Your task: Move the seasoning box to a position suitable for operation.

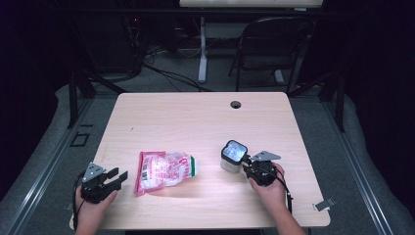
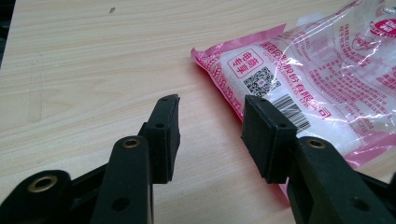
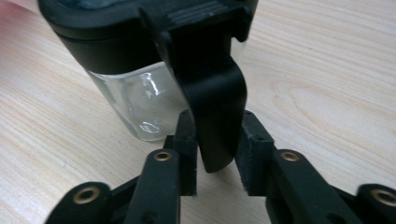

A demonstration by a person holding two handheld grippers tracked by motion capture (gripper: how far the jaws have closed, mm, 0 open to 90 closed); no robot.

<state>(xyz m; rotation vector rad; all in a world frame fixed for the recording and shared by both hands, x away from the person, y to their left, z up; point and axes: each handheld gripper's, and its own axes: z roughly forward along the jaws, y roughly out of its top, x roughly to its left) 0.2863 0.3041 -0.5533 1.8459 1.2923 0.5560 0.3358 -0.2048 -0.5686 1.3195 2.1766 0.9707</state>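
The high view shows the right gripper (image 1: 250, 164) with its jaws around the black latch of a clear square jar with a black lid (image 1: 233, 156) on the pale wooden table (image 1: 195, 117); I cannot tell if they squeeze it. The left gripper (image 1: 120, 175) is apart beside the pink-and-clear plastic bag (image 1: 164, 170).

Here's the table (image 1: 195, 117), pale wood grain, rounded corners, with a round cable hole (image 1: 236, 104) near its far edge. Lying flat on it, left of centre toward the near side, a pink-and-clear bag (image 1: 164, 170) with white contents, barcode end to the left. Well apart to the right stands a clear jar (image 1: 232, 156) with a black lid, upright on the wood.
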